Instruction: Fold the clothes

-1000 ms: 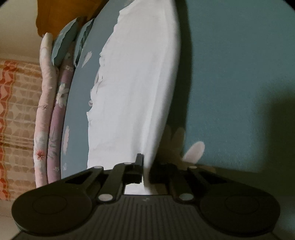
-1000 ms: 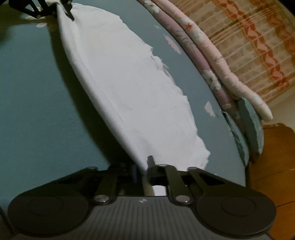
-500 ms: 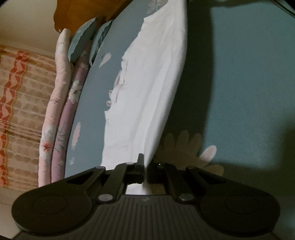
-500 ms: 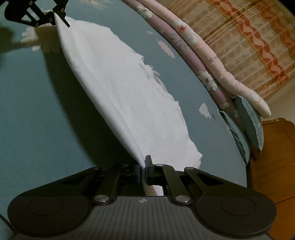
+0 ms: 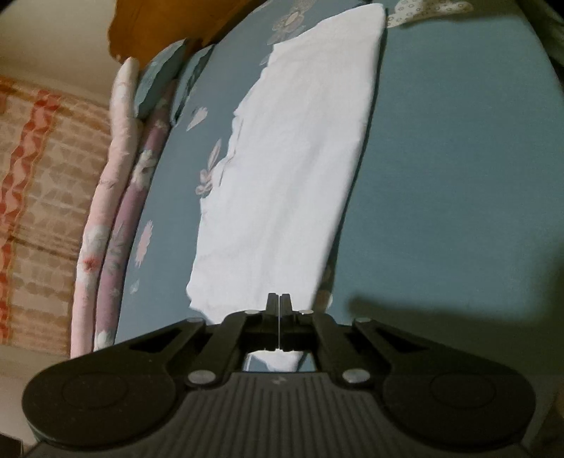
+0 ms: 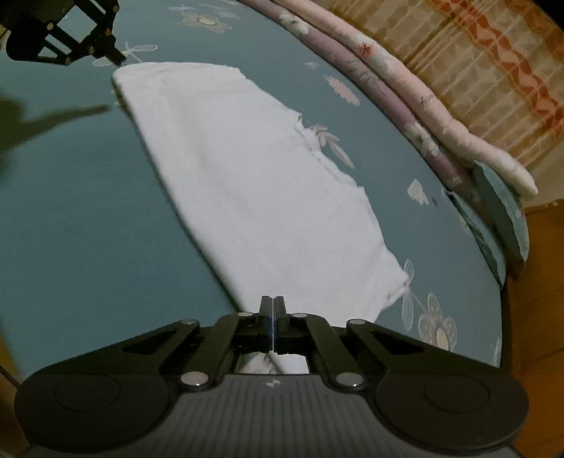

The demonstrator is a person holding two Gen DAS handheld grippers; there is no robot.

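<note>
A white garment (image 5: 292, 169) lies folded into a long flat strip on the teal bed sheet (image 5: 458, 176). My left gripper (image 5: 279, 299) hovers above its near end; its jaws are just opening, showing only a hairline slit with nothing between them. In the right wrist view the same garment (image 6: 246, 183) stretches away from my right gripper (image 6: 273, 303), which is shut and empty above the other end. The left gripper (image 6: 114, 56) shows there at the top left, just past the garment's far corner and clear of it.
Rolled pink and purple quilts (image 6: 416, 102) run along the bed's far edge beside teal pillows (image 6: 500, 211). An orange patterned fabric (image 6: 493, 53) lies beyond them, and brown wood (image 5: 169, 24) stands at the pillow end. Flower prints dot the sheet (image 6: 70, 211).
Both grippers let go of the garment's lifted edge and rose and drew back. The raised flap has dropped, so the garment now lies flat on the sheet.
</note>
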